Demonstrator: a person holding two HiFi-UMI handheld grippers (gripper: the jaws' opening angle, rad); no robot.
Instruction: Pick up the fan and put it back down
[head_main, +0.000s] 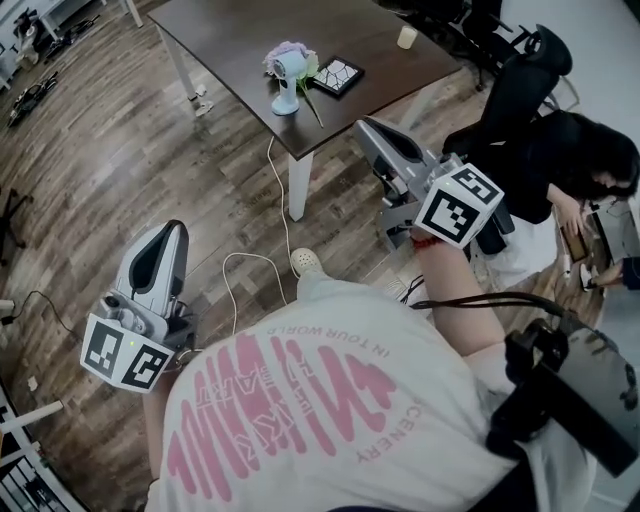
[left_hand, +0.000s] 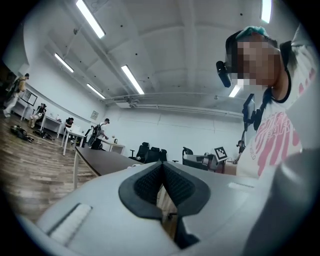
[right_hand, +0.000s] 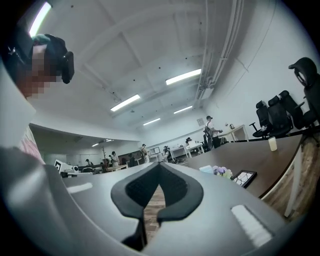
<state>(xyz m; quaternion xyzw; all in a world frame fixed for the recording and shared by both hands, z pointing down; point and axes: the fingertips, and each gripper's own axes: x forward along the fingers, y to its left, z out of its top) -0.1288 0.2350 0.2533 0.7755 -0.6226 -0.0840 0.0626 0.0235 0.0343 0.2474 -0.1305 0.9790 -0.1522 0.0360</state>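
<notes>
My left claw (head_main: 172, 232): clenched on nothing, held low over the wooden floor (head_main: 100, 170).
My right claw (head_main: 366, 127): clenched, empty, near the table's corner.
Fan (head_main: 287, 76): upright on the table (head_main: 220, 40), beside the flowers (head_main: 303, 58), well apart from both my claws.

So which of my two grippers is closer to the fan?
The right gripper, its tip by the table corner near the fan; the left gripper hangs farther off, over the floor.
</notes>
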